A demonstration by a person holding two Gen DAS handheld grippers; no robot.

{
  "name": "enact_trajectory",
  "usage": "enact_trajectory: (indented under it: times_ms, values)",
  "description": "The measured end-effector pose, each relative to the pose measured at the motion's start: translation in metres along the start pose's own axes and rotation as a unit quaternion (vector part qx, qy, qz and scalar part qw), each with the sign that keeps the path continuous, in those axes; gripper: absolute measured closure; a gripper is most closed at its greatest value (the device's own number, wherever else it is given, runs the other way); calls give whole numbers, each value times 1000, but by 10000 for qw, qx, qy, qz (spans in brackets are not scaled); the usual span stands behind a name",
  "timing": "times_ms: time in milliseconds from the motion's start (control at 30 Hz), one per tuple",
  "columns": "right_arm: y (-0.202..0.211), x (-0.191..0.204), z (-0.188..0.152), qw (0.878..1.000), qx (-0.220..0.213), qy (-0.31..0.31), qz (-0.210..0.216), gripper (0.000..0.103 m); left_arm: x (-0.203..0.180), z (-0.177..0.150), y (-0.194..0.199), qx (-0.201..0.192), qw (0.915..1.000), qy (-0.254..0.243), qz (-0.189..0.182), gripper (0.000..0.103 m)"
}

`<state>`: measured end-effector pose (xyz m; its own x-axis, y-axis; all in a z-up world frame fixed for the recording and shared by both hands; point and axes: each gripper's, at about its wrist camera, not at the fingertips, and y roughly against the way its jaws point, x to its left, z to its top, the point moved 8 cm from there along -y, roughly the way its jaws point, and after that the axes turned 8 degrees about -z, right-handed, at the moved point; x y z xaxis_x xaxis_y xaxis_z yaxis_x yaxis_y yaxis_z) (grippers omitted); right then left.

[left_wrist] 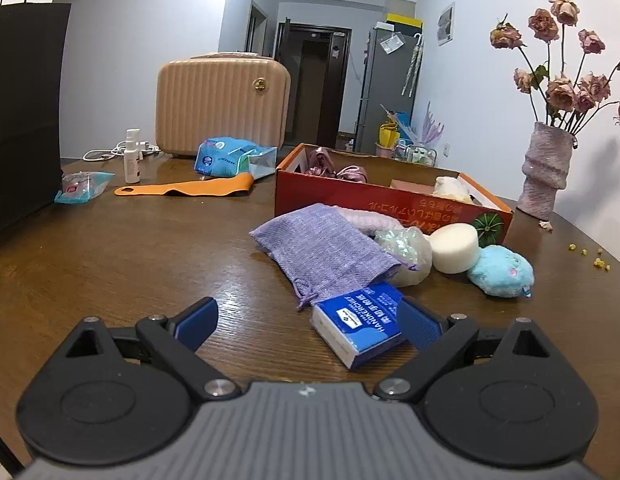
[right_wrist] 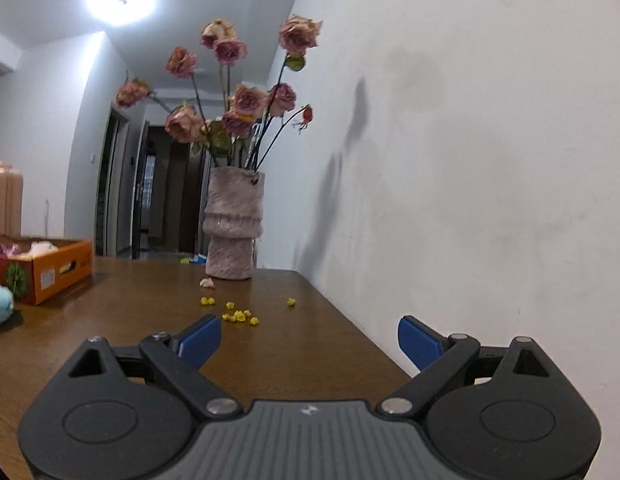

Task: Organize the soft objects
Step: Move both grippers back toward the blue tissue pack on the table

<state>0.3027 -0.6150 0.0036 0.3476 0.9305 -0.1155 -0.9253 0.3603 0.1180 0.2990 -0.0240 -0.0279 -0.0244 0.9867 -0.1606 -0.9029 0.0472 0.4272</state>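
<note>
Soft objects are lying partly sorted on the brown wooden table: the orange cardboard box is already holding pink satin scrunchies and a cream plush piece, so a share of the job looks done. More is waiting outside it, bunched just in front of the box wall. Going down in size, a lilac woven drawstring pouch is sprawling toward the camera, a pale pink towel roll is lying behind it against the box, a light blue plush toy is sitting at the right end, a blue handkerchief tissue pack is resting nearest, a white round sponge is standing beside the plush, and a crinkly clear-wrapped bundle is touching the pouch. By my reading, these six are still waiting to go in. The left gripper is hovering low over the table with its jaws spread wide, the tissue pack lying just beside its right finger but not pinched. The right gripper is also standing spread and empty, facing the vase of dried roses and scattered yellow bits, away from the pile.
</note>
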Motion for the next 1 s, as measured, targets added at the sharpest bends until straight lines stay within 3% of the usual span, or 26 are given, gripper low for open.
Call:
enact_trajectory:
  times_ms: [133,267,400,600,833,1000]
  values:
    - [-3,14,8,9998,85,16,193,8,3,1,-1,-5,10000,40,6,5]
    - [4,45,21,9961,72,-302,828,8,7,3,0,-44,10000,79,19,5]
    - [20,94,44,9901,-117,-358,1354,8,12,5,-1,-59,9999,142,29,5]
    - [34,189,50,9774,140,-206,2098,8,14,4,-12,51,9998,144,-136,4]
    - [56,317,33,9404,710,91,3325,13,8,-3,-31,453,9969,56,-640,5]
    - [69,400,27,9038,1240,47,4095,30,12,-9,-51,987,9881,360,-1123,33]
